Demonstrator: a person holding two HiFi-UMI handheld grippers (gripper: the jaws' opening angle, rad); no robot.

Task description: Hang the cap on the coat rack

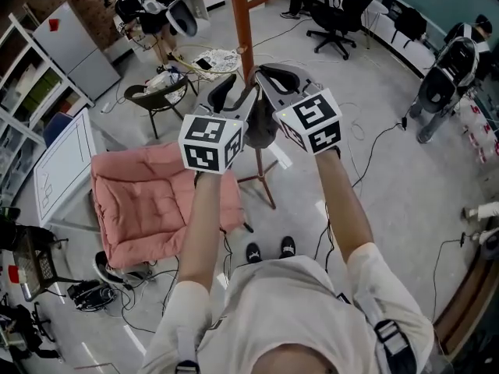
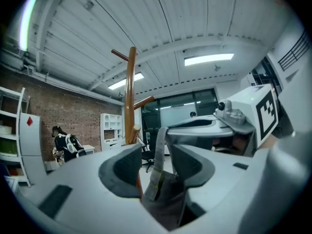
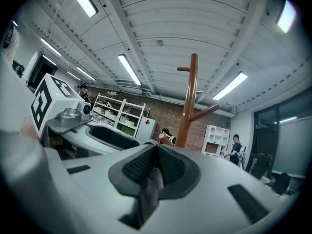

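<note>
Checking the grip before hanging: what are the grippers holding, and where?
Both hold the dark grey cap: the right gripper pinches a thin fabric edge, the left gripper clamps fabric beside its strap.

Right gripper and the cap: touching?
Touching. The right gripper view shows the right gripper with its jaws closed on a fold of the grey cap. The fabric is pinched between them with no gap.

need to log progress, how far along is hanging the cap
Done: the cap is off the floor, pinched in both the left claw and the right claw. In hand: it is held up in front of the coat rack. Left: no peg carries it yet; it must be hooked on and released.
</note>
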